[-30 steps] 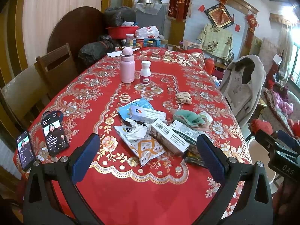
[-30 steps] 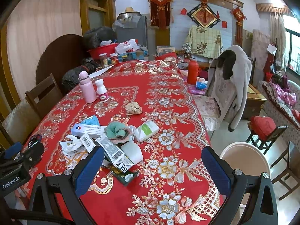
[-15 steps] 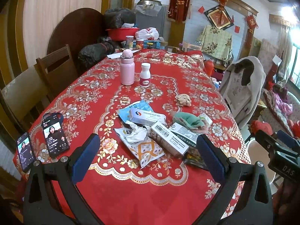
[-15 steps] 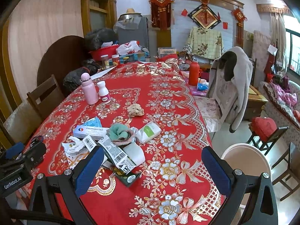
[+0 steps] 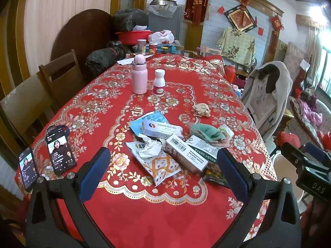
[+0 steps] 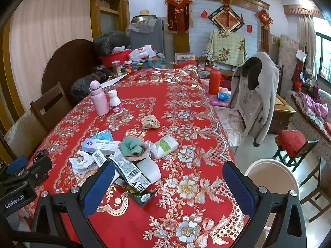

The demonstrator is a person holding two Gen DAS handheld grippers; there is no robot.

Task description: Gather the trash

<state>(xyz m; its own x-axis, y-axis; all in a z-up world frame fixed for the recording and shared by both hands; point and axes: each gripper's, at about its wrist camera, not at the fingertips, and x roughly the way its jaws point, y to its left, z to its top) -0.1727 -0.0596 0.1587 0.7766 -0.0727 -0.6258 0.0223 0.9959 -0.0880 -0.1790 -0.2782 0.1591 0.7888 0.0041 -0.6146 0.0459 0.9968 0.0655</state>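
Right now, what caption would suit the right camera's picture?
Open right claw hovers over a trash pile on the red floral tablecloth.

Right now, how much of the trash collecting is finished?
Nothing looks done. The pile of boxes and wrappers lies on the red tablecloth, the crumpled paper apart from it. In hand: nothing; left gripper and right gripper hover, jaws open. The bin waits beside the table.
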